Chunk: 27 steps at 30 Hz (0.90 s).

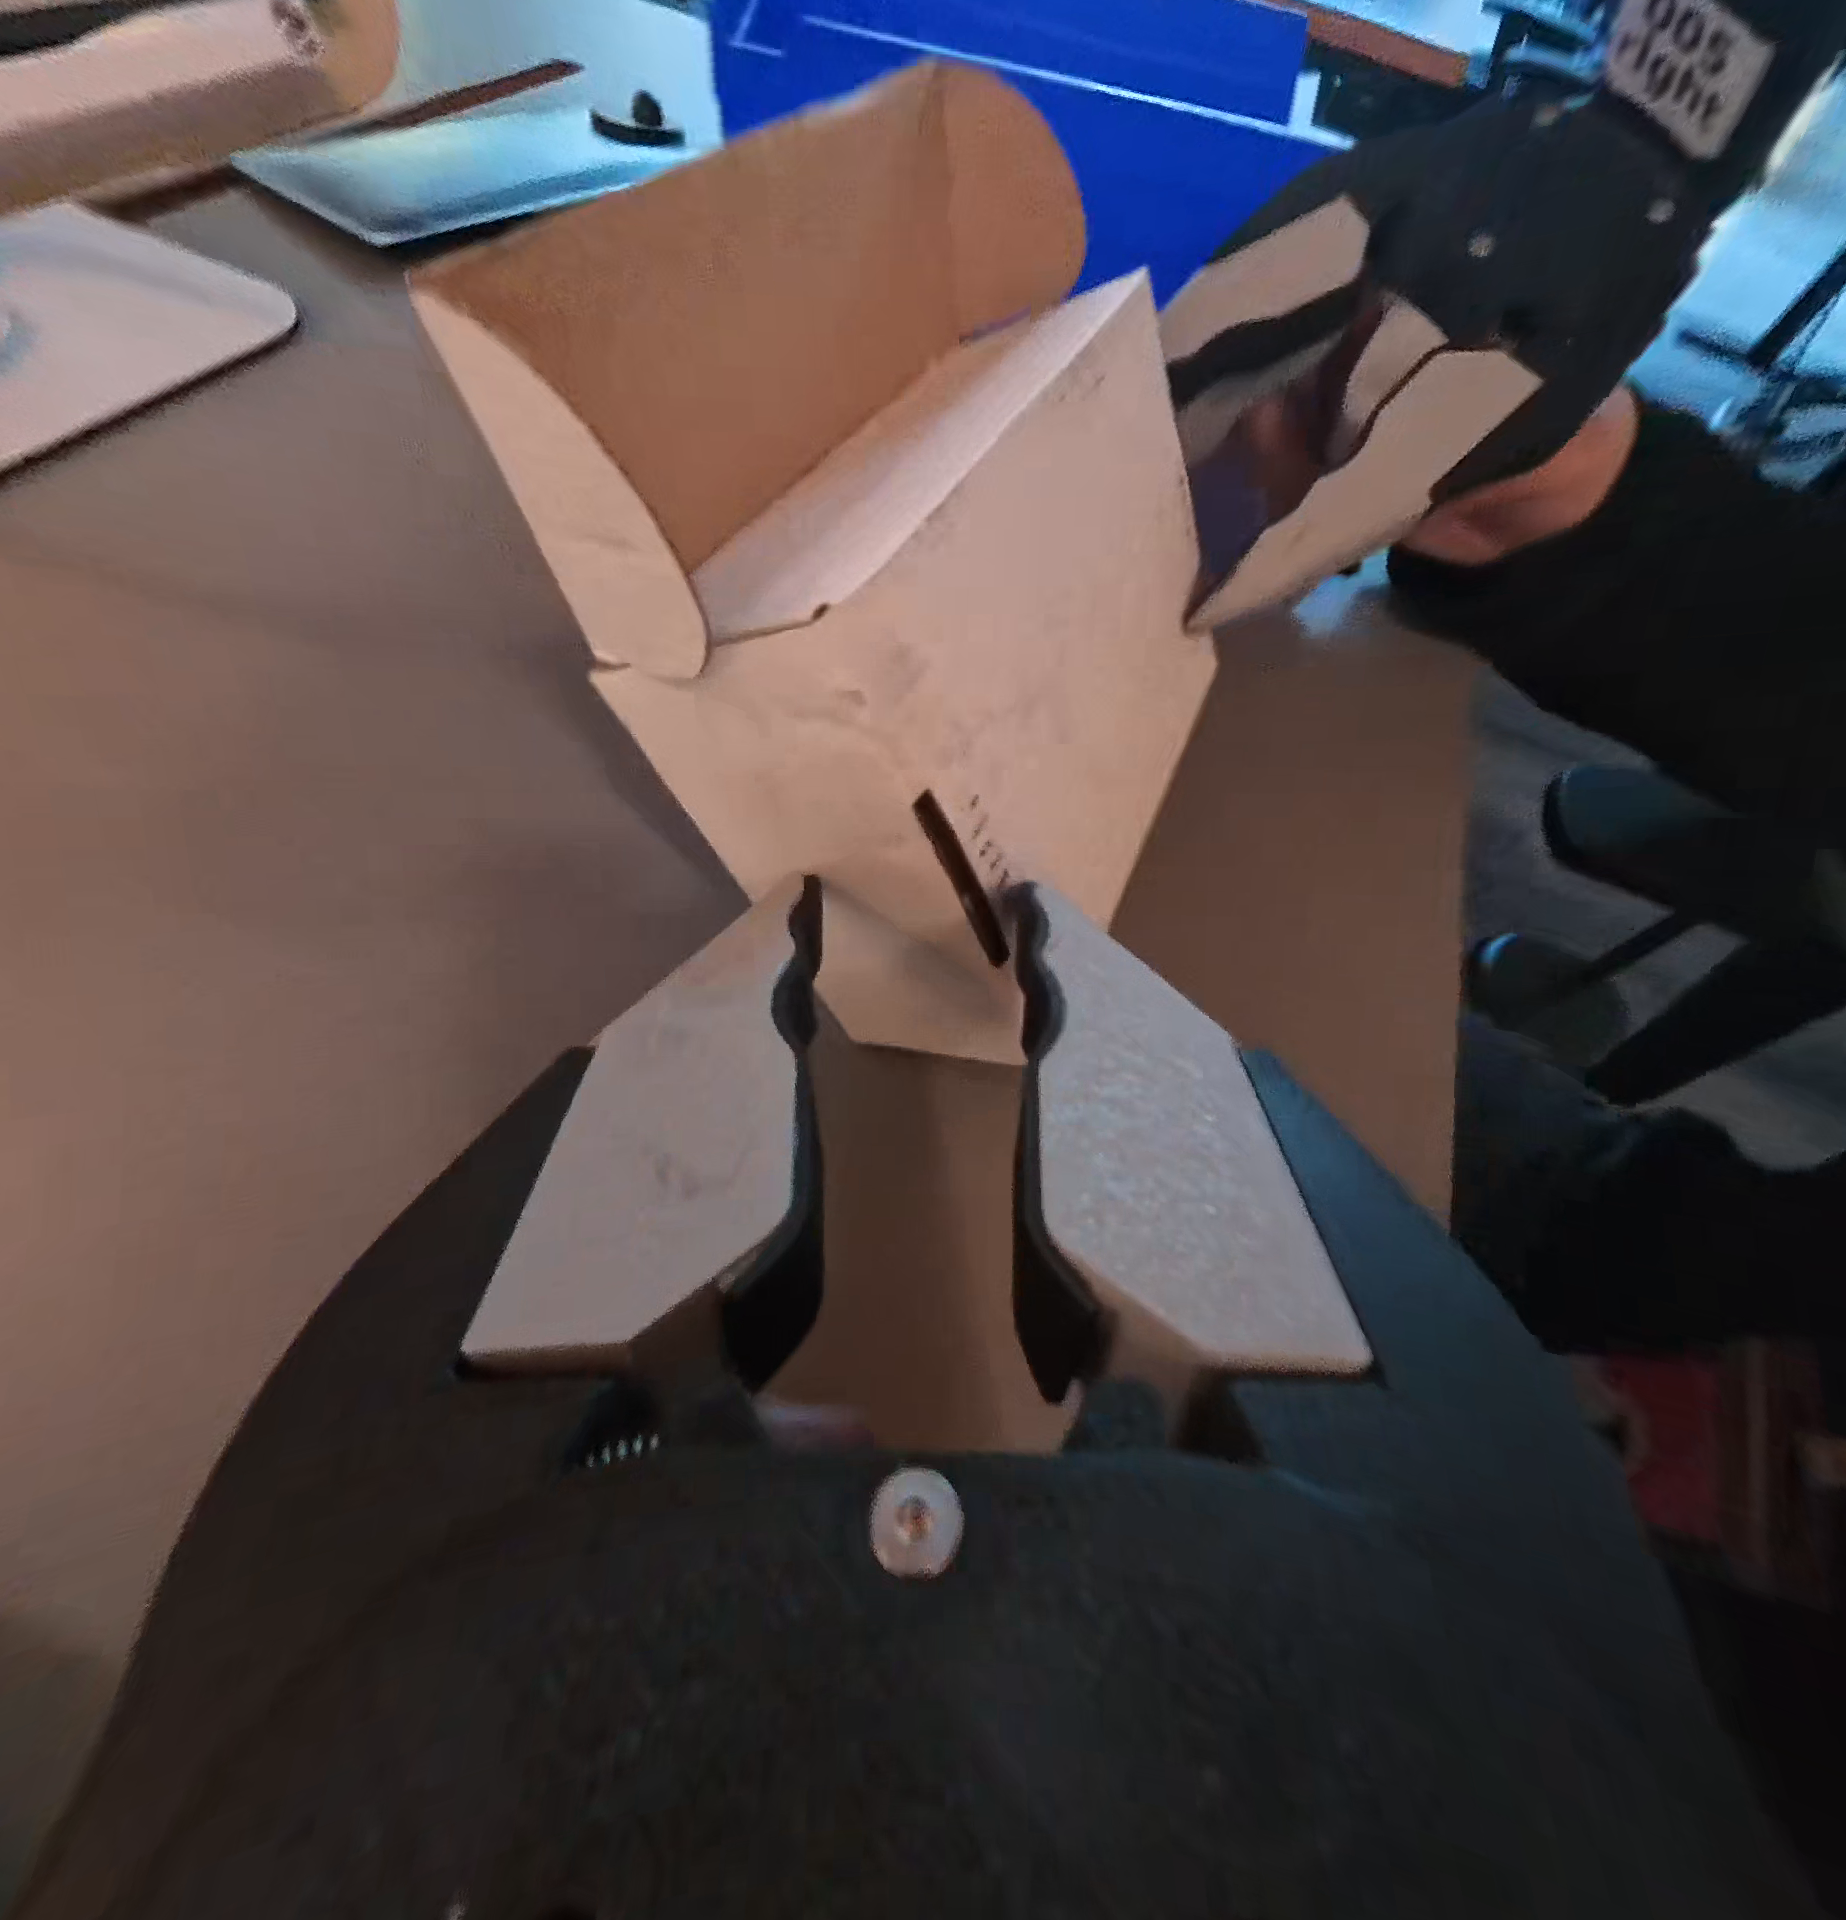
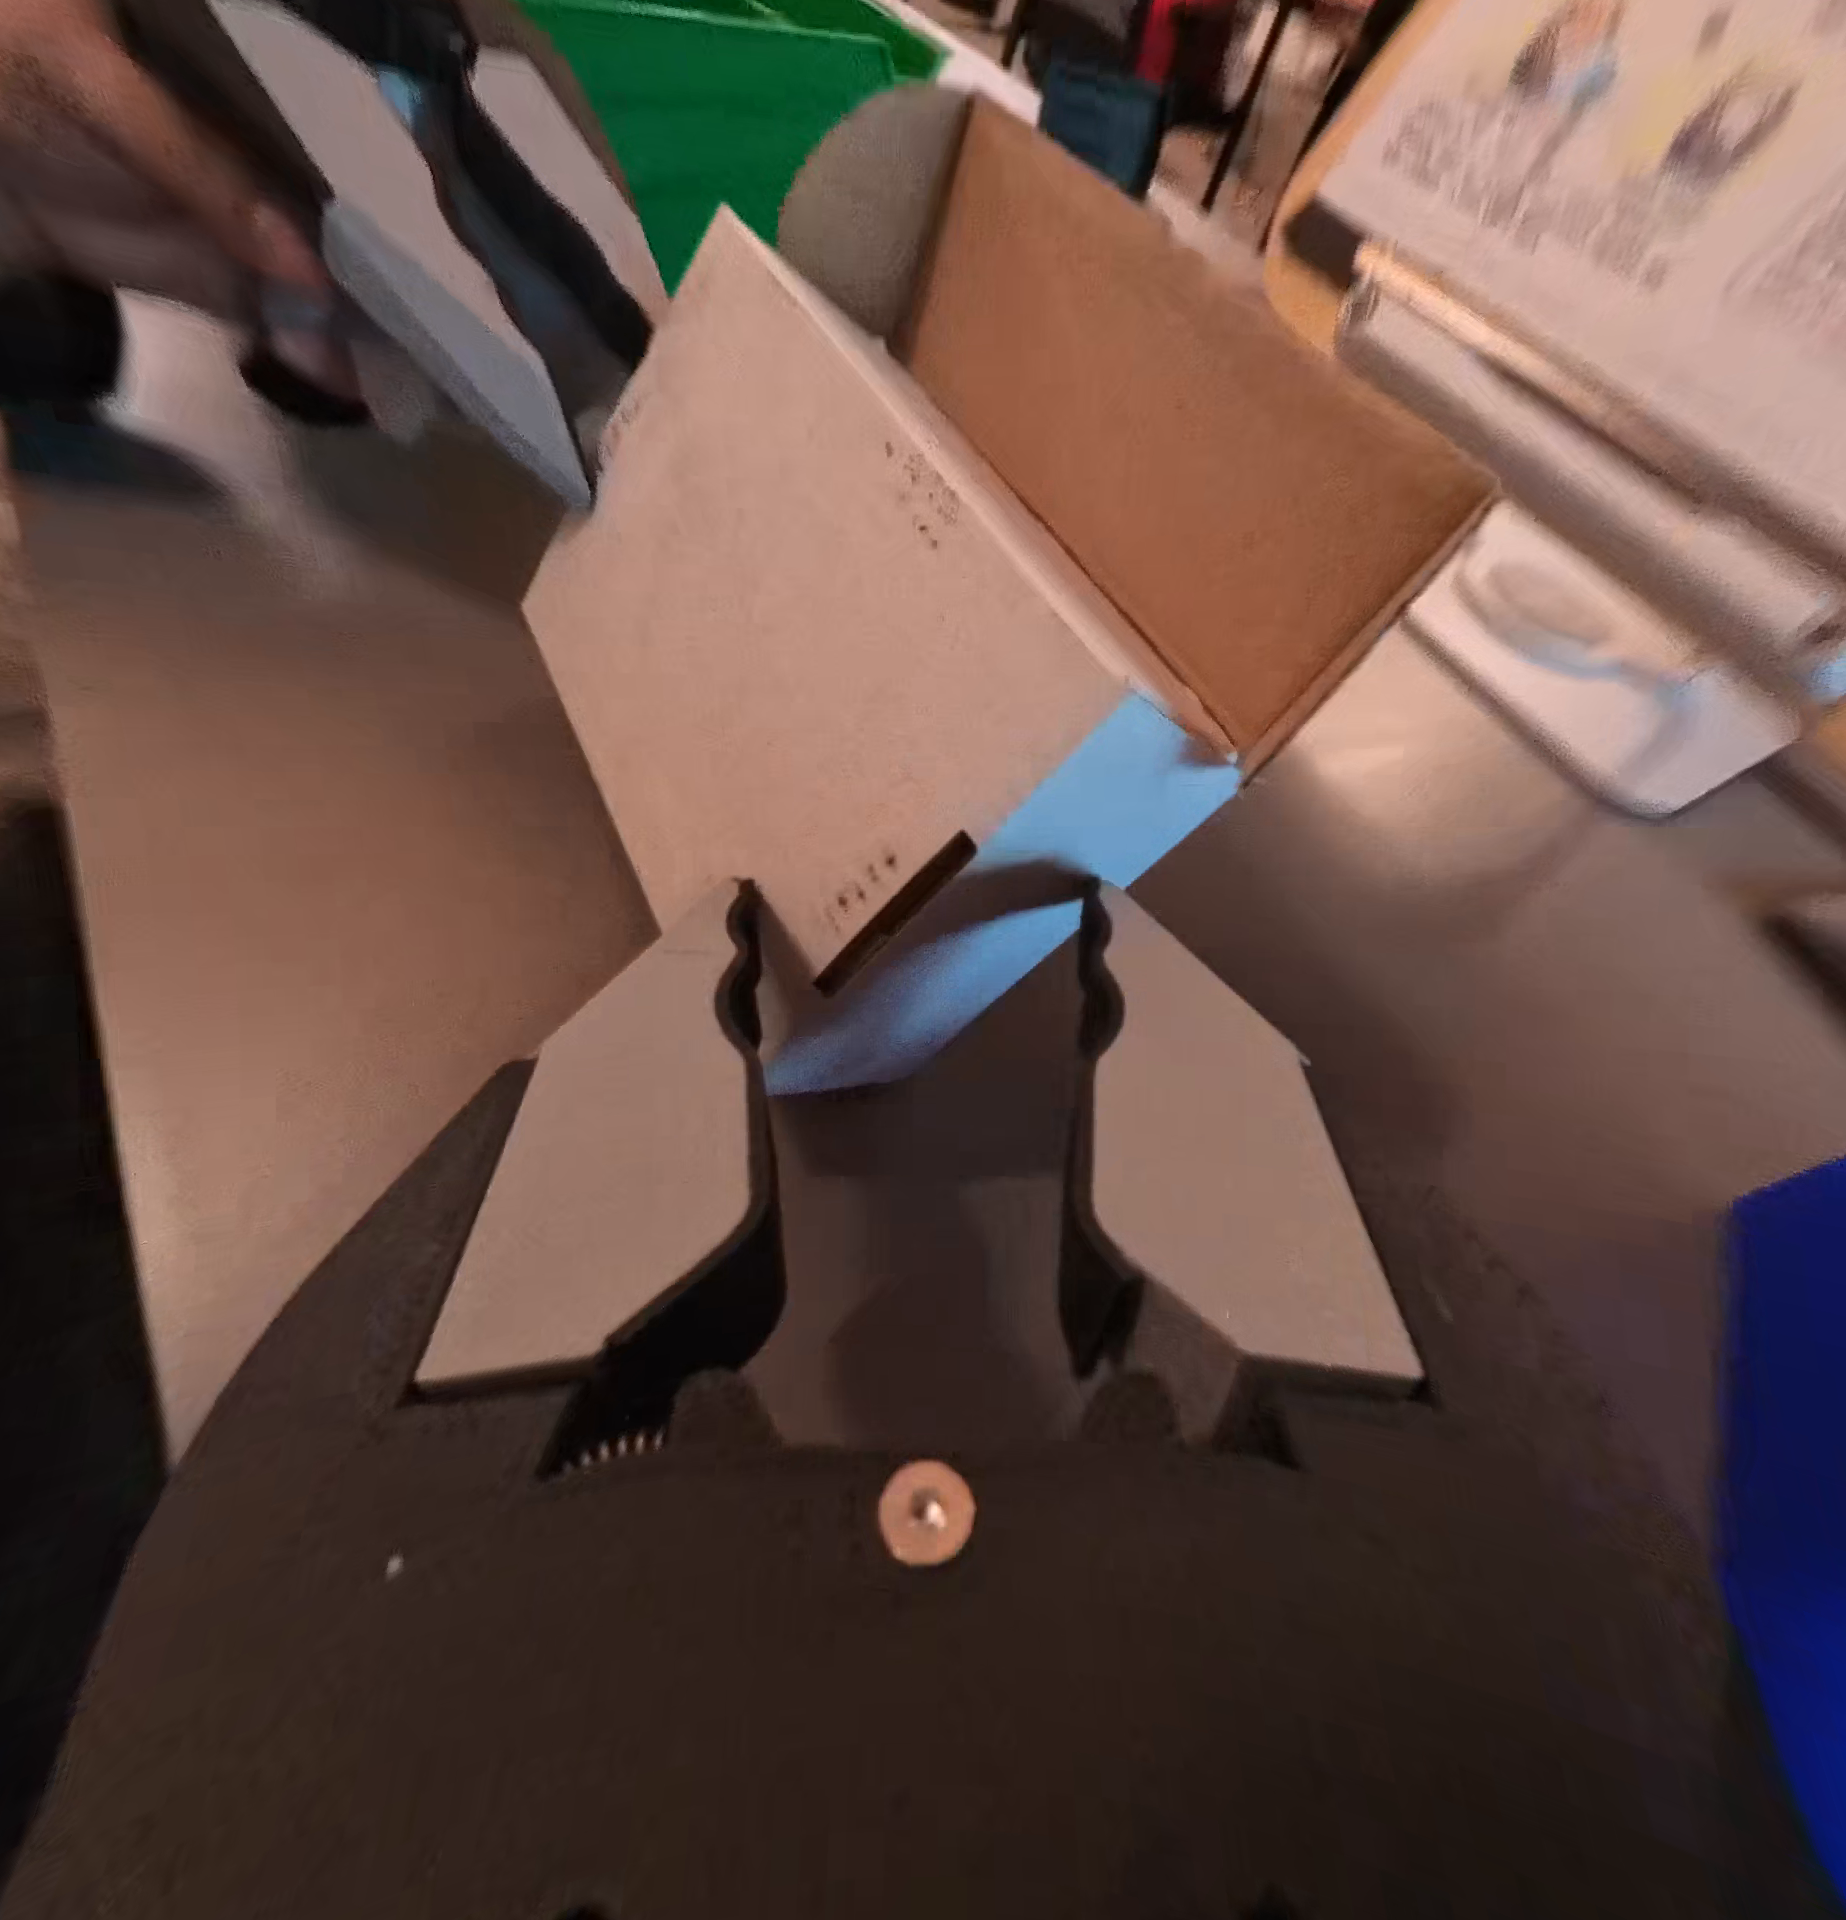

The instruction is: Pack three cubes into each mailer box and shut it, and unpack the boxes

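A white mailer box (image 1: 929, 644) with a brown inside stands open and tilted above the brown table (image 1: 275, 831). No cubes show in it. My left gripper (image 1: 914, 904) is shut on its near corner, by a dark slot. My right gripper (image 1: 1314, 436) shows farther off at the box's right end. In the right wrist view the same box (image 2: 825, 644) lies slanted, its open brown inside (image 2: 1158, 436) facing up-right. My right gripper (image 2: 914, 899) is shut on its near slotted corner. The left gripper (image 2: 451, 312) shows blurred at the far left corner.
A blue bin (image 1: 1054, 135) stands behind the box and also shows at the right edge of the right wrist view (image 2: 1802, 1507). A green bin (image 2: 732, 135) stands at the back. Another box (image 1: 140, 94), a white mat (image 1: 98, 343) and an office chair (image 1: 1677, 894) are around.
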### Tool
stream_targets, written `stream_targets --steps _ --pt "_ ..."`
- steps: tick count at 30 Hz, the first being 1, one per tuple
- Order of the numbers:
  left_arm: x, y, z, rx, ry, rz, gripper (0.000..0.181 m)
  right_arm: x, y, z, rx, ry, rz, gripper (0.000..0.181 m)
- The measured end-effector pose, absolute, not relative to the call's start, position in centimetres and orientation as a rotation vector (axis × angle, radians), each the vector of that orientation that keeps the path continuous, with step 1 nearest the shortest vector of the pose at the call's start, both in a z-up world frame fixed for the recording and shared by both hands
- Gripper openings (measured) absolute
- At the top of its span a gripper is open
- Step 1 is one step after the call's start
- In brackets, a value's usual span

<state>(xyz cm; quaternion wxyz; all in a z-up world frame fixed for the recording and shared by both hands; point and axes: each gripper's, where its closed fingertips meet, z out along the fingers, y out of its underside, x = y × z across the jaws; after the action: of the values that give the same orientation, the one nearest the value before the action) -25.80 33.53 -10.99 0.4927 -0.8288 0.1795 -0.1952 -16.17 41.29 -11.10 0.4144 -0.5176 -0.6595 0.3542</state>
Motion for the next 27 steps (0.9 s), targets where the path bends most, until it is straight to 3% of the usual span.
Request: stream_targets --steps 4,5,8,10,15,21,24,27 --pt "-24.3 30.4 -13.0 -2.073 0.563 -0.397 0.030 -14.7 39.2 -11.3 -1.118 -1.694 0.682 0.048" --pt "-23.9 29.8 -13.4 -2.094 0.565 -0.420 0.037 -14.3 38.7 -11.2 -1.132 -1.701 0.701 0.045" --pt "-22.8 28.5 -13.6 -2.113 0.558 -0.539 0.053 -13.6 37.6 -10.7 -1.170 -1.714 0.829 0.058" --pt "-22.9 28.5 -13.2 -2.103 0.533 -0.558 0.061 -13.3 37.1 -9.9 -1.154 -1.712 0.921 0.054" --pt "-23.4 29.1 -12.2 -2.065 0.510 -0.588 0.048 -13.7 37.3 -9.4 -1.197 -1.716 1.058 0.052" --pt "-23.1 28.7 -12.0 -2.071 0.438 -0.745 0.051 -12.7 38.0 -8.6 -1.218 -1.713 1.092 0.057" --pt "-24.0 27.9 -10.7 -2.091 0.428 -0.705 0.068 -11.6 39.6 -6.8 -1.201 -1.686 1.079 0.056" --pt "-25.9 28.2 -8.1 -2.118 0.387 -0.619 0.072 -11.0 41.8 -4.8 -1.203 -1.694 1.046 0.049"
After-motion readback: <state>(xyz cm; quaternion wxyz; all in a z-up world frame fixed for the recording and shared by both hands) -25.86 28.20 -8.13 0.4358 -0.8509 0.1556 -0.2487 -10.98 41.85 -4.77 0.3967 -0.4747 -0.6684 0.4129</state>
